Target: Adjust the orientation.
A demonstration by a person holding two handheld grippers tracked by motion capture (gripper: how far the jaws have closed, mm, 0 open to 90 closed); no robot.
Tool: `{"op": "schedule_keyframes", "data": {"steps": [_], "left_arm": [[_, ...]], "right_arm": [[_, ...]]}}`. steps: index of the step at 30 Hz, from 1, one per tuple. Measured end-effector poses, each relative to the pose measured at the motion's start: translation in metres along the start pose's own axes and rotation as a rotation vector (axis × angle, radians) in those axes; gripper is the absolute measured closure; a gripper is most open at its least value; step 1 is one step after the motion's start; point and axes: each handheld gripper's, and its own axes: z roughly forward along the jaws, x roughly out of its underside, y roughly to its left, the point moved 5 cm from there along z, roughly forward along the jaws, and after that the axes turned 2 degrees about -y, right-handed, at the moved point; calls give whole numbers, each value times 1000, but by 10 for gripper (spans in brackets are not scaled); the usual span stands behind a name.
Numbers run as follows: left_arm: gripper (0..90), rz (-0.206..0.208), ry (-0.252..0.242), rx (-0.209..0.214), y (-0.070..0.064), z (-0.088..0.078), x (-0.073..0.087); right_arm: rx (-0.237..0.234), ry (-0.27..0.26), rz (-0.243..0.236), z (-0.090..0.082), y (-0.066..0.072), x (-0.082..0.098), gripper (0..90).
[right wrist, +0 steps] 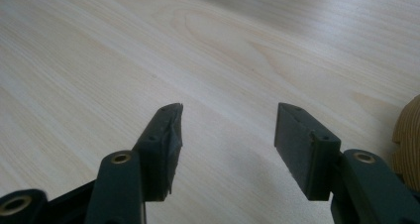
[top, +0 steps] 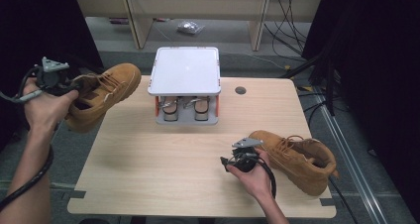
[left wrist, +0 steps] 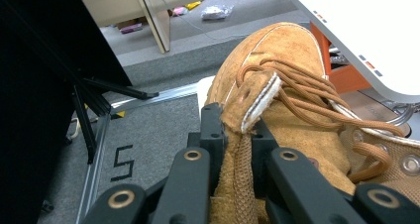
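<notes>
Pinched between the fingers [left wrist: 213, 135] of the left gripper [left wrist: 233, 135] is the tongue of a tan boot [left wrist: 277, 75], its jaws closed tight on the suede flap just under the white-edged tip. In the high view that left gripper [top: 59, 83] and its boot [top: 101, 95] hang in the air past the left edge of the table [top: 163, 154], the toe aimed toward the shoe rack [top: 185, 78] and stopping short of its white top, with a clear gap between toe and rack. From the left gripper view the rack's white top edge and orange post lie just beyond the laces, to the boot's right, and grey floor lies below.

Well right of the rack and nearer the person, a second boot [top: 297, 157] lies on the table, its heel close to the right edge. The right gripper [top: 236, 159] sits just beside that boot's toe, on the rack side. In the right gripper view its fingers [right wrist: 166, 144] are spread wide with nothing between them but bare wood, and a sliver of the second boot's sole [right wrist: 408, 135] shows at the side.

Between the rack and the near edge, the tabletop lies bare and open.
</notes>
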Motion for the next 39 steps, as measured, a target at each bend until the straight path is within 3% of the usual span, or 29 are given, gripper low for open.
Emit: {"op": "schedule_keyframes", "data": {"steps": [7, 18, 22, 27, 28, 30, 39], "left_arm": [[831, -12, -4, 6, 0, 4, -3], [831, -24, -19, -1, 0, 5, -9], [831, -30, -23, -1, -1, 7, -12], [831, -38, -22, -2, -1, 10, -15], [831, -38, -22, -1, -2, 11, -16], [831, -41, -22, 1, -2, 13, -17], [830, -57, -23, 3, -4, 20, -22]], "right_arm": [[4, -7, -17, 0, -2, 0, 448], [4, -1, -4, -1, -1, 1, 446], [9, -6, -26, 1, -2, 1, 446], [3, 1, -1, 0, 0, 1, 446], [3, -3, -23, 0, -1, 1, 446], [5, 2, -4, 0, 0, 1, 445], [10, -2, -12, -1, -1, 1, 444]]}}
